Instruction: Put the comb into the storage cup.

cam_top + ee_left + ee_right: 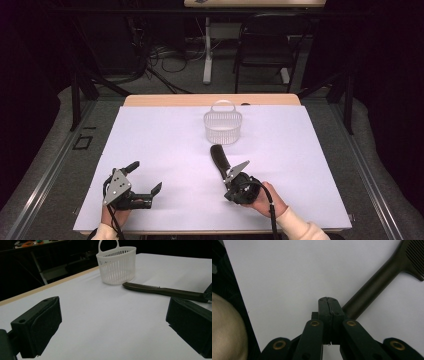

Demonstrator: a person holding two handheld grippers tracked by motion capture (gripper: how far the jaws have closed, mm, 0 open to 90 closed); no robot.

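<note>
Surface [165, 150] covered in white carries everything here, and the white basket [223, 125] at its far middle serves as landmark. Nearer the person and well to the left of the basket, the left gripper [146, 176] rests with its jaws standing wide apart, nothing between them. Just in front of the basket lies the dark comb [218, 158], its toothed end close to the basket wall. The right gripper [234, 174] sits at the comb's handle end, jaws pressed together; the handle passes beside them.
</note>
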